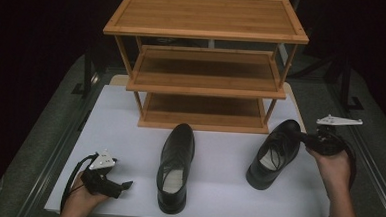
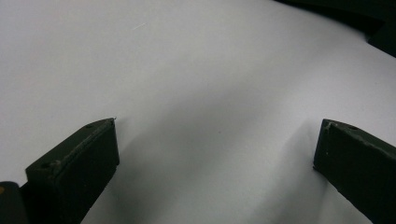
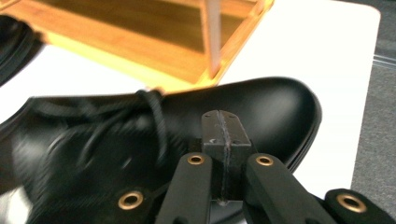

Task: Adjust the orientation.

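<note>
Two black leather lace-up shoes stand on the white tabletop in front of a bamboo rack. The left shoe points its toe at the rack. The right shoe is angled, toe toward the rack's right leg. My right gripper is held at that shoe's toe, on its right side. In the right gripper view its jaws are pressed together with nothing between them, just over the shoe's toe cap. My left gripper rests at the near left, jaws wide apart over bare white tabletop.
A three-shelf bamboo rack stands at the back of the table; all its shelves are bare. Its lowest shelf and a leg sit just behind the right shoe. Grey floor and dark frame rails flank the table.
</note>
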`<state>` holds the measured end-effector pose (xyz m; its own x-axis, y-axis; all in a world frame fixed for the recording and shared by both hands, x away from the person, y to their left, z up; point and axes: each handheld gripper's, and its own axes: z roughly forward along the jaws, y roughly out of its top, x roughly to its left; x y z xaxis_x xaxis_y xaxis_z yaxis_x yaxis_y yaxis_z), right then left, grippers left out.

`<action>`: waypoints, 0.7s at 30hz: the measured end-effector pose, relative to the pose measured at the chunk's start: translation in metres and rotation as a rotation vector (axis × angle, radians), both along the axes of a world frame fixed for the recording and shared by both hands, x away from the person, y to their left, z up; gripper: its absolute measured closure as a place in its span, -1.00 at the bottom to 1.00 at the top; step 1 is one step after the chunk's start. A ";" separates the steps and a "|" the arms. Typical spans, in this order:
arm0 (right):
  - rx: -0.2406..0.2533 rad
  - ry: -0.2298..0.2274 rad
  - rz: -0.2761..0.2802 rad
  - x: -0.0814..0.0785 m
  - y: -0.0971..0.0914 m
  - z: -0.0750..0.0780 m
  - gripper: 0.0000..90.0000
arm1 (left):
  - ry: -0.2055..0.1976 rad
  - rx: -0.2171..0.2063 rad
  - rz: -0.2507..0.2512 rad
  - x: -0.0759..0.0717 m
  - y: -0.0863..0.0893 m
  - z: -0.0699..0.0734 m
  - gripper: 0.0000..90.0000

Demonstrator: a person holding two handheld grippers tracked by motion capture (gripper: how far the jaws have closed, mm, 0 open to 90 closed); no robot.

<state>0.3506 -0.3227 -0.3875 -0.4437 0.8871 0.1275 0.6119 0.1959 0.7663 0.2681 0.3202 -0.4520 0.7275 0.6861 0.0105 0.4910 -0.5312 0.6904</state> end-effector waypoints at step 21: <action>-0.012 0.047 -0.055 0.080 -0.036 -0.018 1.00 | 0.003 0.002 -0.001 0.000 0.000 0.000 -1.00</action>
